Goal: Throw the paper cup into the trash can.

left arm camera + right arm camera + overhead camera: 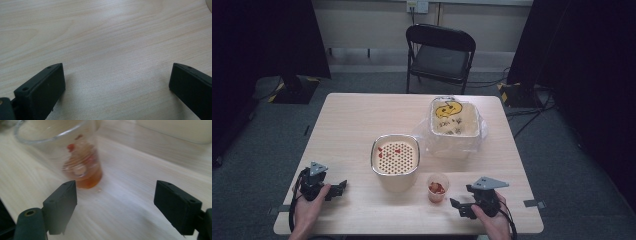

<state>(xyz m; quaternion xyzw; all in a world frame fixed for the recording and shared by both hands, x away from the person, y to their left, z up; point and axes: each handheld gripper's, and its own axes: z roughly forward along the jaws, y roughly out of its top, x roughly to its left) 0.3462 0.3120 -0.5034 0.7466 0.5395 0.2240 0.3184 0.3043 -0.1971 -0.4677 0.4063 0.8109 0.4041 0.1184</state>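
Clear cup holds orange liquid with red bits; perforated strainer bowl carries red specks; bag-lined bin — both grippers spread, empty.

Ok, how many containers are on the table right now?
3: a strainer-topped tub at centre, a bag-lined bin behind to its right, and a small clear cup in front, near the right gripper.

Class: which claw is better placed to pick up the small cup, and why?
Right. The right claw sits open just beside the cup, which shows close ahead in its own view. The left claw faces bare table.
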